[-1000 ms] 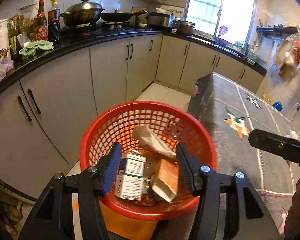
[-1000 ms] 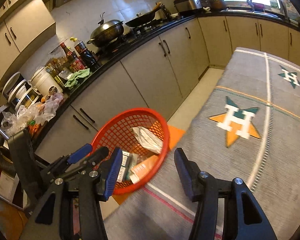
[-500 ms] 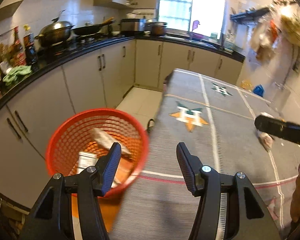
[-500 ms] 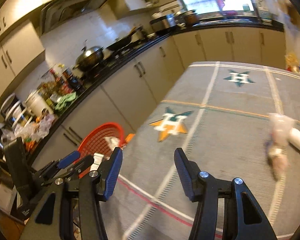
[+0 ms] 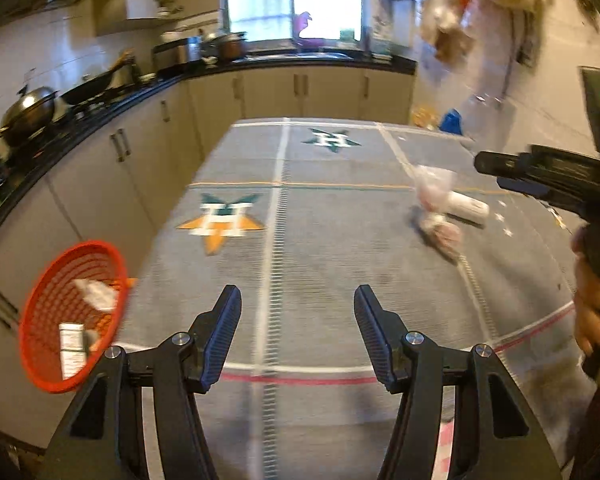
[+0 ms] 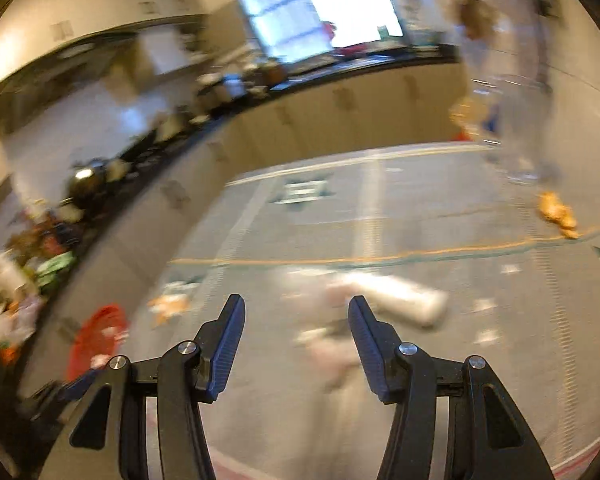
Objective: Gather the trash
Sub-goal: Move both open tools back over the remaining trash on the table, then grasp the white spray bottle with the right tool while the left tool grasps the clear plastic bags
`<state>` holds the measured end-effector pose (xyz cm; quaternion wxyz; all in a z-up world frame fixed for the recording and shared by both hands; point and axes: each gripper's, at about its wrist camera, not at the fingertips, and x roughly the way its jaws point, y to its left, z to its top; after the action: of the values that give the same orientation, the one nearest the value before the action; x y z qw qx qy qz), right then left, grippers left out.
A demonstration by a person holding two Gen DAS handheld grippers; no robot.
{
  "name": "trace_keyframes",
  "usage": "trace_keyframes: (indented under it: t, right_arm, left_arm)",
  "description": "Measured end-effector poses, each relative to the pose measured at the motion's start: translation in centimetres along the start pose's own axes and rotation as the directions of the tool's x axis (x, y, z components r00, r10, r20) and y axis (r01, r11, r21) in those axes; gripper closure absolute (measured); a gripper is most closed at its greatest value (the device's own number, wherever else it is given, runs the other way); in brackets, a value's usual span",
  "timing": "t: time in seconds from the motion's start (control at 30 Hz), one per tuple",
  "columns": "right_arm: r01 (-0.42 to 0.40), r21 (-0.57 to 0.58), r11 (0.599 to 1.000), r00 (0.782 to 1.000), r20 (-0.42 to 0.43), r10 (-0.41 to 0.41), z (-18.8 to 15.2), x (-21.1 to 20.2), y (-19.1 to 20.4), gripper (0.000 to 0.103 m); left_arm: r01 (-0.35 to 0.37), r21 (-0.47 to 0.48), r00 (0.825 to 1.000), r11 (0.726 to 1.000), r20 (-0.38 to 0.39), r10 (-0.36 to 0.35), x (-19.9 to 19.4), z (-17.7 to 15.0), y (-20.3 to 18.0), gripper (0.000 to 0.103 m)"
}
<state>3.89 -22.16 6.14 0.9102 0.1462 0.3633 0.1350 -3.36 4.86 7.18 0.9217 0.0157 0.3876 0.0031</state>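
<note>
Kitchen cabinets (image 5: 140, 152) line the far side of a table covered by a grey cloth (image 5: 320, 260) with star emblems. On the cloth lie a white bottle (image 5: 466, 206) and a crumpled bag (image 5: 436, 224) touching it, well apart from the red basket (image 5: 66, 320) of trash off the table's left edge. Both the left gripper (image 5: 296, 312) and the right gripper (image 6: 296, 320) hang above the cloth, jaws spread and empty.

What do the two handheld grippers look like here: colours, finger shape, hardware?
Both match. The left gripper and right gripper have matte black angular linkage frames with silver round pivot bolts. Each finger ends in a tapered pad with ribbed dark blue faces. No cables or markings visible. A bare hand grips the right one's black body; no sleeve shows.
</note>
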Motion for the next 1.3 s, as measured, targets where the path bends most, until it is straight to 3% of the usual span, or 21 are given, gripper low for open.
trace_keyframes:
  t: [0.07, 0.17, 0.33, 0.53, 0.67, 0.77, 0.93, 1.3]
  right_arm:
    - [0.063, 0.066, 0.996, 0.998, -0.025, -0.061, 0.9, 1.3, -3.2, 0.044]
    - [0.038, 0.189, 0.981, 0.995, -0.096, -0.020, 1.8, 4.0, -7.1, 0.049]
    - [-0.026, 0.195, 0.980, 0.994, -0.102, 0.047, 2.0, 6.2, -8.6, 0.055]
    - [-0.041, 0.039, 0.998, 0.988, -0.149, 0.046, 1.4, 7.6, -6.2, 0.056]
    - [-0.004, -0.143, 0.990, 0.975, -0.219, -0.028, 0.3, 8.6, -3.6, 0.060]
    - [0.038, -0.219, 0.975, 0.969, -0.228, -0.089, -0.5, 9.0, -2.4, 0.064]
    - [0.048, -0.233, 0.971, 0.967, -0.233, -0.104, -0.9, 9.0, -2.5, 0.064]
    - [-0.071, -0.279, 0.958, 0.956, -0.292, -0.014, -3.6, 8.3, 1.1, 0.070]
  left_arm:
    - [0.023, 0.013, 1.000, 1.000, -0.010, -0.023, 0.5, 0.1, -1.2, 0.045]
    - [0.045, 0.041, 0.999, 0.998, -0.026, -0.044, 1.7, 0.3, -2.8, 0.045]
    - [0.069, 0.078, 0.997, 0.995, -0.046, -0.065, 3.1, 0.5, -4.4, 0.045]
    - [0.072, 0.079, 0.996, 0.994, -0.066, -0.067, 4.2, 0.8, -4.5, 0.045]
    - [0.070, 0.077, 0.995, 0.995, -0.071, -0.064, 4.4, 1.1, -4.5, 0.045]
    - [0.070, 0.072, 0.995, 0.995, -0.078, -0.065, 4.6, 1.4, -4.6, 0.045]
    - [0.085, 0.058, 0.992, 0.995, -0.094, -0.080, 5.1, 2.1, -5.0, 0.045]
    - [0.108, -0.018, 0.986, 0.994, -0.129, -0.110, 6.9, 2.8, -3.9, 0.045]
